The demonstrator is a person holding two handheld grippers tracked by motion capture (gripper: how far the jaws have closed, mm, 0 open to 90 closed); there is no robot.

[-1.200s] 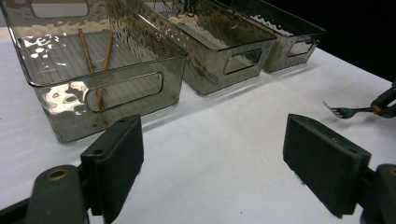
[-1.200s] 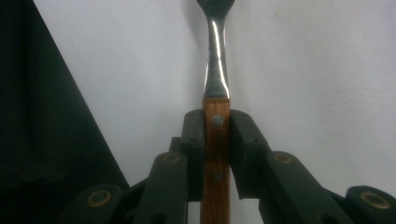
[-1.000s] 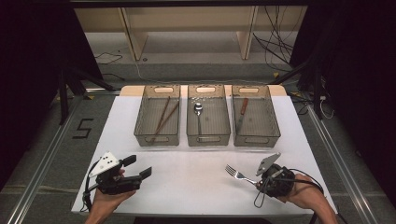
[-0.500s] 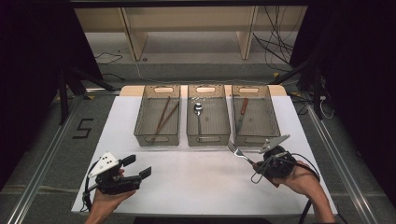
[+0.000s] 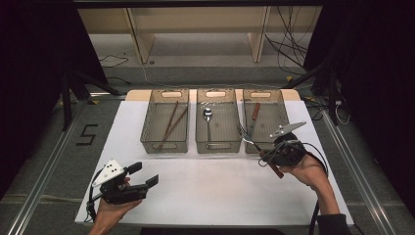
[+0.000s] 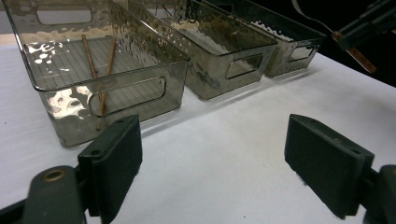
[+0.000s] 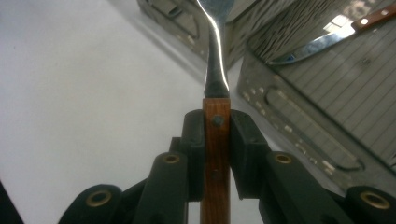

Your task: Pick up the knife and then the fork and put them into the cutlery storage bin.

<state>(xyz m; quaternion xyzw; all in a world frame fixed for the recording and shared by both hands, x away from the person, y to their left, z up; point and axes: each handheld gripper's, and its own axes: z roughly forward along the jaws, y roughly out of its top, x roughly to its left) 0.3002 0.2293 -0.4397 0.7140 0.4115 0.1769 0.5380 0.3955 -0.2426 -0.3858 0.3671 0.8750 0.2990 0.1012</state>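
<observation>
My right gripper [image 5: 270,157] is shut on the wooden handle of a fork [image 5: 249,139], lifted off the table just in front of the right bin [image 5: 281,113]; the tines point up and left toward the gap between the middle and right bins. In the right gripper view the fork [image 7: 216,112] stands clamped between the pads [image 7: 243,140], its steel neck rising over the bin edge. A knife [image 5: 253,119] lies in the right bin. My left gripper [image 5: 145,175] is open near the table's front left, nothing between its pads [image 6: 114,154].
Three clear bins stand in a row at the back of the white table [image 5: 215,191]: the left bin [image 5: 152,132] holds chopsticks [image 5: 172,121], the middle bin [image 5: 230,128] holds a spoon [image 5: 208,117]. Dark floor and cables lie beyond the table edges.
My right gripper has risen with the fork and moved away from the front edge toward the right bin. The left gripper has stayed where it was.
</observation>
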